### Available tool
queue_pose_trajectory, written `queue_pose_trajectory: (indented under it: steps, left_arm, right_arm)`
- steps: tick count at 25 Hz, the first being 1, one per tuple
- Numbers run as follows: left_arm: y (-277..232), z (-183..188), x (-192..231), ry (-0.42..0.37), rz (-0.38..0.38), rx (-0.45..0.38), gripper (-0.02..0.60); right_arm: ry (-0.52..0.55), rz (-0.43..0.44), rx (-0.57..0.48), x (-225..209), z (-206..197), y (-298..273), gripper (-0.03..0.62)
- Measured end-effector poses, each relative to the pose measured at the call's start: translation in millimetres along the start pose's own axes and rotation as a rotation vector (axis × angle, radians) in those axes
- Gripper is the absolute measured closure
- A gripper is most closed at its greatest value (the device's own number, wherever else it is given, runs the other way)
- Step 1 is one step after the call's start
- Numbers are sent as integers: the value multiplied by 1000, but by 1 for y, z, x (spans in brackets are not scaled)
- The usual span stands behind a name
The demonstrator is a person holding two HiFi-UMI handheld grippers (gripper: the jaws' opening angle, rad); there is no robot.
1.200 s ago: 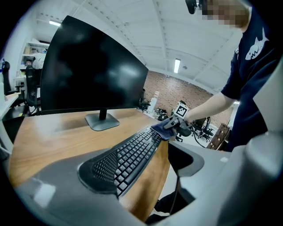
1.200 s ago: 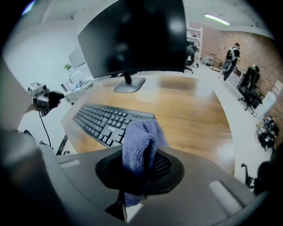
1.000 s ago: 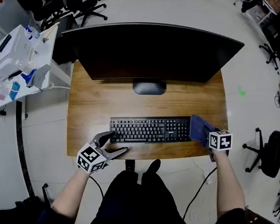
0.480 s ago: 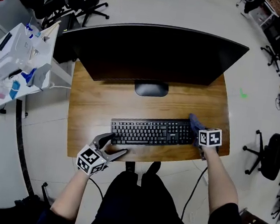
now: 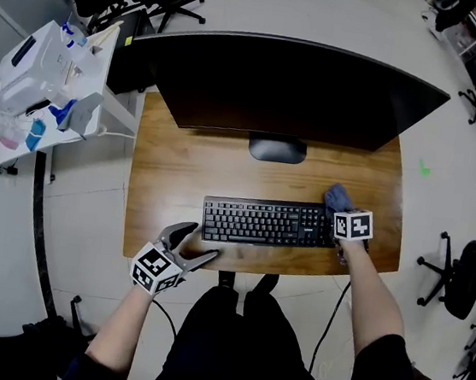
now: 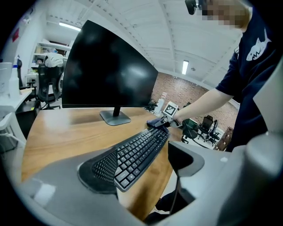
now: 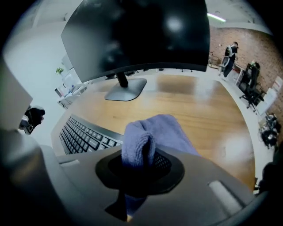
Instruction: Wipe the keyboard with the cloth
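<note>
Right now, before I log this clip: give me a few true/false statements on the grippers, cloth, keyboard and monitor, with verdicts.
1. The right gripper is shut on the cloth. True.
2. The cloth sits at the left end of the keyboard. False: it is at the right end.
3. The left gripper has its jaws apart and grips nothing. True.
4. The monitor shows a lit picture. False: its screen is dark.
</note>
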State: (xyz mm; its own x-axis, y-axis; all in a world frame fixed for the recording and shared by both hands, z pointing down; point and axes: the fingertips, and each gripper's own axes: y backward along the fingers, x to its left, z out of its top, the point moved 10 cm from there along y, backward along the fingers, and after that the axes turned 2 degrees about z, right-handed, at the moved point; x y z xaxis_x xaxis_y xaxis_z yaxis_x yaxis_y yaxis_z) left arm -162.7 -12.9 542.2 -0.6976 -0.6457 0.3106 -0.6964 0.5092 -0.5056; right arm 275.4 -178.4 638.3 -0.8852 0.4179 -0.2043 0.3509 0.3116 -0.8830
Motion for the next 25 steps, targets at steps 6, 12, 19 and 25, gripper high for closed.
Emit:
queue_pose_trajectory:
  steps: [6,12,19,25]
  left_arm:
    - [17,-8,6,19,26,-14,233]
    - [34,-17,17,37,51,-29,233]
    - [50,-28,26,58,74,-36,233]
    - [60,-35,32,71,87,-36,233]
  right_arm:
    - [108,65,20,58,33,-28,529]
    - [265,164,33,144,54,-59,529]
    - [430,258,55,235,71,-88,528]
    - [627,319,73,305,72,-102,528]
